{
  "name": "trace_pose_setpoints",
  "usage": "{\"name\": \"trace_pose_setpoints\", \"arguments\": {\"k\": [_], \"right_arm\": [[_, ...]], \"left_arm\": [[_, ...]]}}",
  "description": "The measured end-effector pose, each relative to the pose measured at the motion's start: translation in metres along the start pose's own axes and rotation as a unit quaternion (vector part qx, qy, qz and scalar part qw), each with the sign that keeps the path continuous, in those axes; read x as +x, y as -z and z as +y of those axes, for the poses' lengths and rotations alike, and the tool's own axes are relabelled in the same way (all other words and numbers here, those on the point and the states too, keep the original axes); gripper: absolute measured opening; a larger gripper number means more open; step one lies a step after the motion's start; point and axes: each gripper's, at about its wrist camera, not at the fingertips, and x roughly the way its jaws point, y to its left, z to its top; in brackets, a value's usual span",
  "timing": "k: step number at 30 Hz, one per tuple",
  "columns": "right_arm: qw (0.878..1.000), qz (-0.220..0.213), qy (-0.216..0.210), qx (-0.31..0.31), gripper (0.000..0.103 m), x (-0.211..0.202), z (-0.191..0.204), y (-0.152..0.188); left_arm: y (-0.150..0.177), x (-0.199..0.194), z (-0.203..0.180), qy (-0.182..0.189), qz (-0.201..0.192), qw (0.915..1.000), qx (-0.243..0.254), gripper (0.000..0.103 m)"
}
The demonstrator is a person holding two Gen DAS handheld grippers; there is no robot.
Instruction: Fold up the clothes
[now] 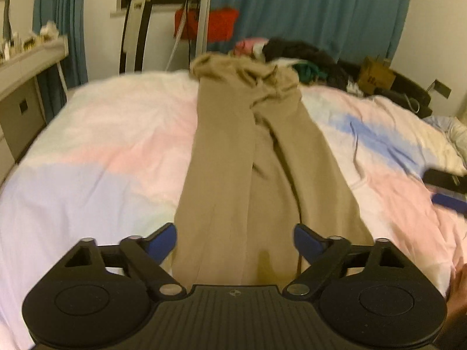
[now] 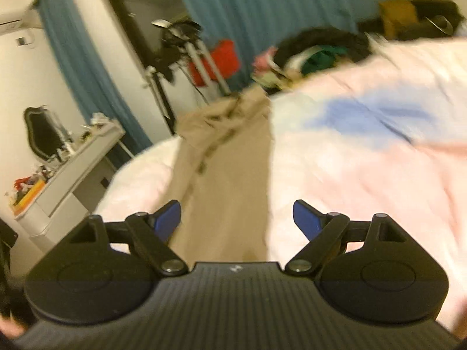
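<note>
Tan trousers (image 1: 248, 157) lie lengthwise on the bed, legs side by side, with the crumpled waist at the far end. My left gripper (image 1: 235, 242) hovers over the near leg ends, and its blue fingers (image 1: 163, 240) stand wide apart on either side of the cloth without pressing it. In the blurred right wrist view the same trousers (image 2: 227, 180) run away from my right gripper (image 2: 237, 218). It is open above their near end, with the left pad over the cloth's edge and the right pad over the duvet.
The duvet (image 1: 96, 151) is pink, white and blue. A pile of dark and coloured clothes (image 1: 306, 55) sits at the bed's far edge. A white desk (image 1: 26, 67) stands at the left. A blurred black and blue shape (image 1: 446, 189) shows at the right edge.
</note>
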Motion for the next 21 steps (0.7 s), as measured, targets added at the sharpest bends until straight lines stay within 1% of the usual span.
{"name": "trace_pose_setpoints", "arguments": {"k": [2,4,6,7,9,10,11,12,14,17,21], "right_arm": [[1.000,0.012,-0.008,0.021,0.087,-0.003,-0.009,0.004],[0.999,0.016,-0.011,0.031,0.086,-0.004,-0.013,0.005],[1.000,0.014,-0.006,0.024,0.086,-0.001,-0.011,0.004],[1.000,0.014,-0.002,0.019,0.086,0.001,-0.010,0.004],[0.999,0.026,-0.003,0.019,0.086,0.005,-0.011,0.008],[0.999,0.033,-0.005,0.020,0.086,0.008,-0.012,0.010],[0.999,0.038,-0.007,0.022,0.086,0.009,-0.014,0.011],[0.999,0.043,-0.008,0.024,0.086,0.010,-0.015,0.013],[0.998,0.049,-0.010,0.028,0.086,0.011,-0.017,0.015],[0.998,0.052,-0.009,0.047,0.086,0.012,-0.024,0.014],[0.995,0.056,-0.018,0.078,0.086,0.015,-0.032,0.013]], "left_arm": [[0.002,0.001,-0.001,0.014,0.018,0.9997,0.004,0.074],[0.005,0.000,-0.007,0.021,0.034,0.9990,0.020,0.072],[0.008,0.002,-0.016,0.001,0.051,0.9976,0.047,0.069],[0.010,0.005,-0.019,-0.012,0.061,0.9964,0.058,0.065],[0.013,0.011,-0.024,-0.036,0.079,0.9934,0.074,0.061],[0.014,0.016,-0.026,-0.045,0.090,0.9916,0.081,0.058],[0.016,0.021,-0.027,-0.052,0.103,0.9894,0.088,0.048],[0.018,0.025,-0.029,-0.055,0.115,0.9871,0.096,0.044],[0.021,0.028,-0.031,-0.056,0.131,0.9834,0.112,0.025],[0.019,0.023,-0.026,-0.049,0.133,0.9837,0.110,0.012],[0.014,0.010,-0.014,-0.031,0.124,0.9885,0.081,0.006]]}}
